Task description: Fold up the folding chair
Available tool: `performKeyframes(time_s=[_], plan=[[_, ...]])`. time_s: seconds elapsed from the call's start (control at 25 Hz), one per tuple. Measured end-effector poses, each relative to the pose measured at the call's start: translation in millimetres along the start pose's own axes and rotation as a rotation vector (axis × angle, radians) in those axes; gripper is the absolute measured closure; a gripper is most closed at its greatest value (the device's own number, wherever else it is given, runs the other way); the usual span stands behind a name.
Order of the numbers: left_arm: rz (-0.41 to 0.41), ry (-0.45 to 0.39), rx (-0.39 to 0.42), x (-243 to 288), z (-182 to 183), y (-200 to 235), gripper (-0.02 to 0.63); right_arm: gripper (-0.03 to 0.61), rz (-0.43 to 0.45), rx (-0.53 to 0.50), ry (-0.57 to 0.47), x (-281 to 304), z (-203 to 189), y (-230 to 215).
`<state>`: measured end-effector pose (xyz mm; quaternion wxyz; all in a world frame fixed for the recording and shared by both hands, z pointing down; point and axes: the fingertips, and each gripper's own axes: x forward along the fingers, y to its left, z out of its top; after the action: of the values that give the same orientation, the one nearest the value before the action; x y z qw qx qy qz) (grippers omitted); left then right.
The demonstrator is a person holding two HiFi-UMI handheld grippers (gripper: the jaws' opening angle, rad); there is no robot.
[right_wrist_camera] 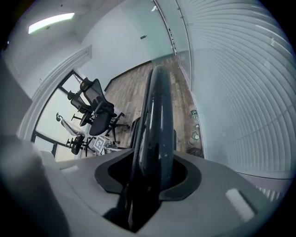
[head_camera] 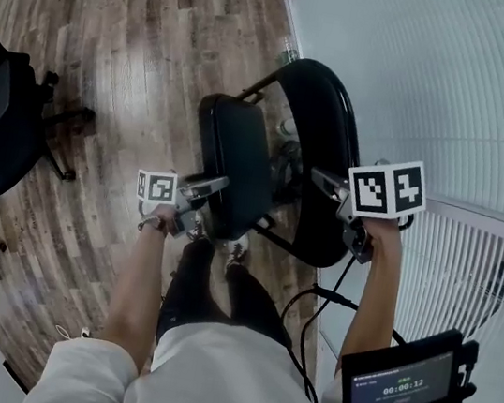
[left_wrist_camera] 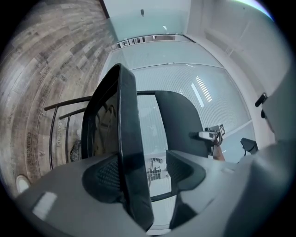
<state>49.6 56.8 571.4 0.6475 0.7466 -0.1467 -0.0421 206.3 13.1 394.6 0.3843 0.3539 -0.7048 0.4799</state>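
Folding chair [head_camera: 272, 166] is found on the wood floor [head_camera: 136, 35], close beside the glass wall [head_camera: 441, 84] and directly in front of the person's legs.

Seat [head_camera: 233, 169] is seen tipped up on edge. Its long axis runs away from the person, roughly parallel to the backrest [head_camera: 322, 150]. A gap is left between the two panels, so the fold is judged partly done.

Left gripper [head_camera: 202, 205]: set wide, with the near edge of the seat [left_wrist_camera: 125, 139] passing between the jaws. The seat lies against the left-hand pad in the left gripper view, and daylight is seen between it and the other pad. No clamp is read.

Right gripper [head_camera: 341, 210]: jaws are placed around the near rim of the backrest [right_wrist_camera: 157, 115]. The rim nearly fills the opening, but a firm squeeze is not evident, so the hold is recorded as loose.

Relation for the coming move: the backrest lies to the right of the seat, across the gap, and the left gripper is the one nearer the seat. Closing the gap is judged to call for the seat being pushed rightward, flat toward the backrest, while the backrest is steadied from the right.

Risk noted: with neither grip tight, a panel could slip.
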Motion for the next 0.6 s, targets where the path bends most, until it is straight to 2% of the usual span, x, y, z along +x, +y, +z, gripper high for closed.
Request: performKeyframes(time_s=[0.36,0.6], plan=[[0.002,-0.018,0.001,6.4,2.1,-3.2,0.354,0.446,-0.01,-0.008,0.001,-0.6,0.9,-2.1],[-0.03,-0.071,-0.029,9.5,6.2,-7.9,0.365,0.442,-0.019,-0.014,0.005,-0.5,2.2,4.6]])
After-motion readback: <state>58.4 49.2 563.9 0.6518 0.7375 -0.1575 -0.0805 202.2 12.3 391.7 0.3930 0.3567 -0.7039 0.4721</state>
